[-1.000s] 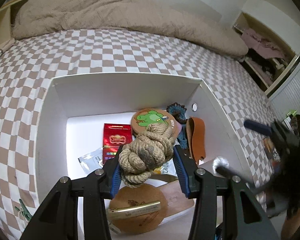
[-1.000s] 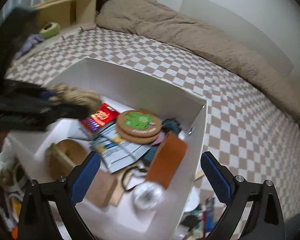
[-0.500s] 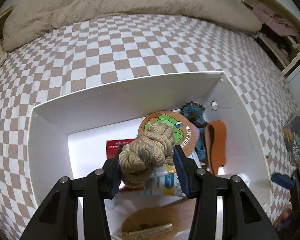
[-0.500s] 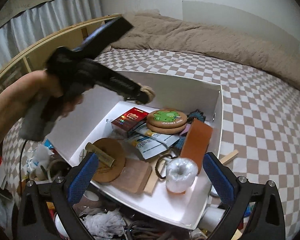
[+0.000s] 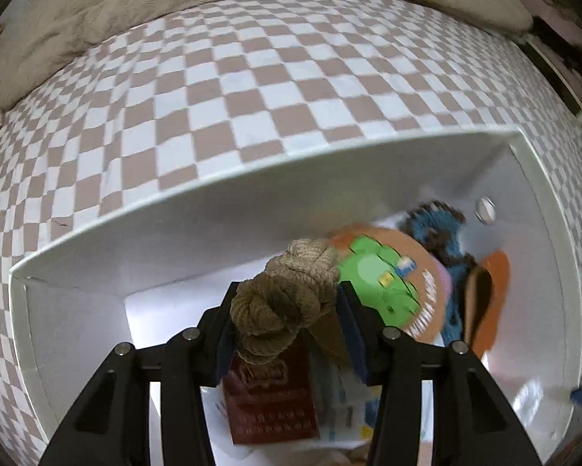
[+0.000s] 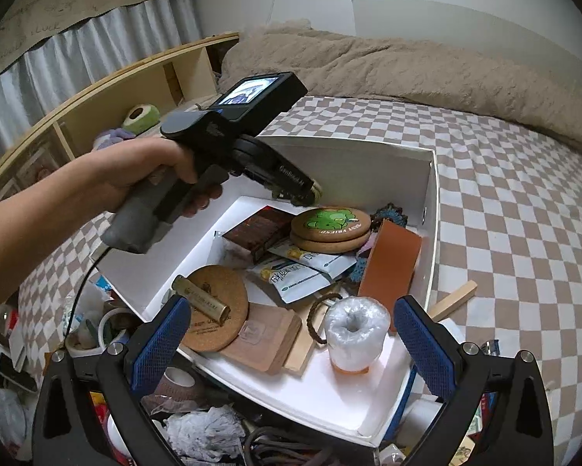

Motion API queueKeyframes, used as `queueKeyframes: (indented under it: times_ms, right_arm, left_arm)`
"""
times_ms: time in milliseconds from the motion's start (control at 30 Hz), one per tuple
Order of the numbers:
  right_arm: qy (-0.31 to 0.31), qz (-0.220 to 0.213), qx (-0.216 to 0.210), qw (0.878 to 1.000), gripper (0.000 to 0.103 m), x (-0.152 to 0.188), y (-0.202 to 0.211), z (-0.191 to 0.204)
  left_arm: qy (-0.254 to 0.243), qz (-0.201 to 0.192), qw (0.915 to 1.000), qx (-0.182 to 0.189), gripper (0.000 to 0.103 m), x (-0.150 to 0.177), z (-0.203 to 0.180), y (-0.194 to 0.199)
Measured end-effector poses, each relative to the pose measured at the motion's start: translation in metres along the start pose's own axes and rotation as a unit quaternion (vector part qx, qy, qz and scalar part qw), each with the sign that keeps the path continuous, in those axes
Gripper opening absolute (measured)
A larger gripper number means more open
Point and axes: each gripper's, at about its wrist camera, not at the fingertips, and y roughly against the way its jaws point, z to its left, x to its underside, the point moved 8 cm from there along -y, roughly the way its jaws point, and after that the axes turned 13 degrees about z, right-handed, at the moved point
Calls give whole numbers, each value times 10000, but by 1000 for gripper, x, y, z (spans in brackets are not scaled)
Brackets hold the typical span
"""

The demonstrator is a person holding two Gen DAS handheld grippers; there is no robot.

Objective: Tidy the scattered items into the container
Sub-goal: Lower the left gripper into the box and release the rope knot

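Observation:
A knotted tan rope bundle (image 5: 287, 299) sits between the blue pads of my left gripper (image 5: 285, 291), whose jaws are opening while both pads still touch it. It hangs inside the white box (image 5: 213, 202), above a red packet (image 5: 271, 400) and the green frog coaster (image 5: 384, 279). In the right wrist view a hand holds the left gripper (image 6: 298, 194) tipped down into the box (image 6: 433, 209), the rope (image 6: 316, 193) just showing at its tip. My right gripper (image 6: 287, 334) is open over the box's near edge, nothing between its fingers.
The box holds cork coasters (image 6: 215, 306), a gold tube (image 6: 199, 299), sachets (image 6: 302, 272), an orange leather piece (image 6: 388, 268), a blue knitted item (image 5: 442, 229) and a clear film roll (image 6: 355, 330). Clutter (image 6: 197, 431) lies in front; a wooden stick (image 6: 452, 299) lies on the checked bed.
The left gripper has moved forward and down into the box with the rope, tipping steeper. The right gripper's view has swung to take in the hand and the whole box.

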Motion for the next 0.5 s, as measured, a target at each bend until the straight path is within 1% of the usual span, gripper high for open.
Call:
queueKeyframes:
  times_ms: [33, 67, 100, 300, 500]
  right_arm:
    - [-4, 8, -3, 10000, 103, 0, -1, -1]
    - [-12, 5, -1, 10000, 103, 0, -1, -1]
    - [-26, -5, 2, 10000, 103, 0, -1, -2]
    - [-73, -29, -29, 10000, 103, 0, 2, -2]
    - [-82, -39, -1, 10000, 103, -1, 5, 2]
  left_arm:
    - [105, -27, 9999, -99, 61, -2, 5, -1]
    - [206, -30, 9996, -180, 71, -3, 10, -3]
    - [261, -34, 9994, -214, 78, -3, 13, -3]
    - [475, -47, 9988, -111, 85, 1, 29, -1]
    - [489, -101, 9987, -27, 85, 11, 38, 11]
